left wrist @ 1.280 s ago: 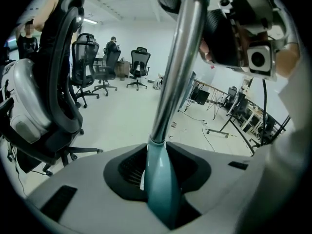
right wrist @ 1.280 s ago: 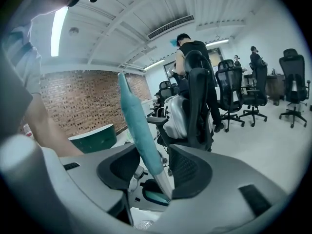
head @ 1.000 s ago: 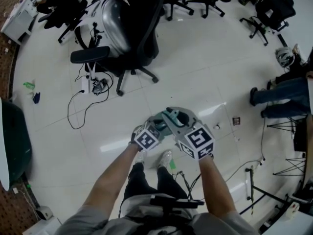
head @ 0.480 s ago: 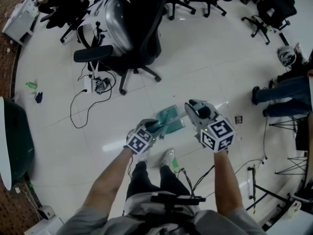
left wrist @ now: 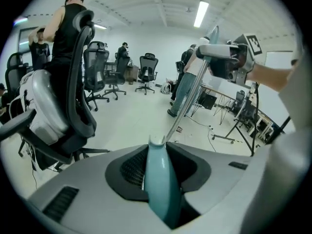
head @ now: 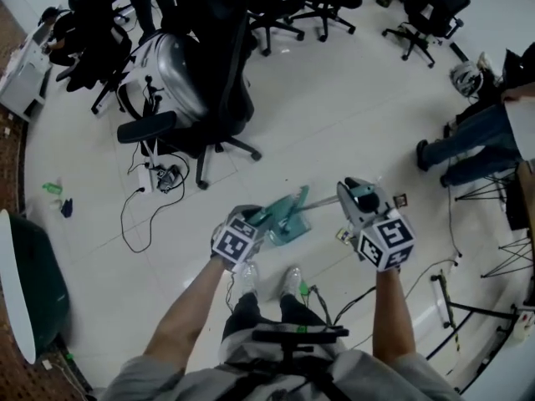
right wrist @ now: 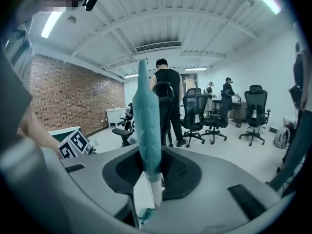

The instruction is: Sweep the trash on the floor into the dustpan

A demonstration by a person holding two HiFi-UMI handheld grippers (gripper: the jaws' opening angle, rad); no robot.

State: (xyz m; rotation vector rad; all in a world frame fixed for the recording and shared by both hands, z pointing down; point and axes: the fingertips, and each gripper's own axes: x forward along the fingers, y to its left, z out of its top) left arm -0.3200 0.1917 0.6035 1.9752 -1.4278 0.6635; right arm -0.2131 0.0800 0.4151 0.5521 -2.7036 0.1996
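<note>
My left gripper (head: 253,219) is shut on the teal handle (left wrist: 161,179) of the dustpan (head: 288,221), which hangs above the white floor in front of my feet. My right gripper (head: 352,193) is shut on the teal grip (right wrist: 147,116) of the broom; its jaws have just eased open a little, with the grip still between them. The broom's metal pole (head: 323,205) slants from the right gripper down toward the dustpan, and in the left gripper view the pole (left wrist: 187,99) rises to the right gripper (left wrist: 226,62). The brush head is hidden. Small scraps (head: 401,200) lie on the floor to the right.
A black office chair (head: 213,107) and a silver case (head: 171,69) stand ahead on the left, with a power strip and cables (head: 163,174) beside them. A person's legs (head: 468,153) and stands (head: 468,307) are at the right. Green and blue bits (head: 54,192) lie far left.
My right gripper has swung out to the right, away from the left one, and risen, so the broom pole now spans the gap. The left gripper and dustpan lifted a little.
</note>
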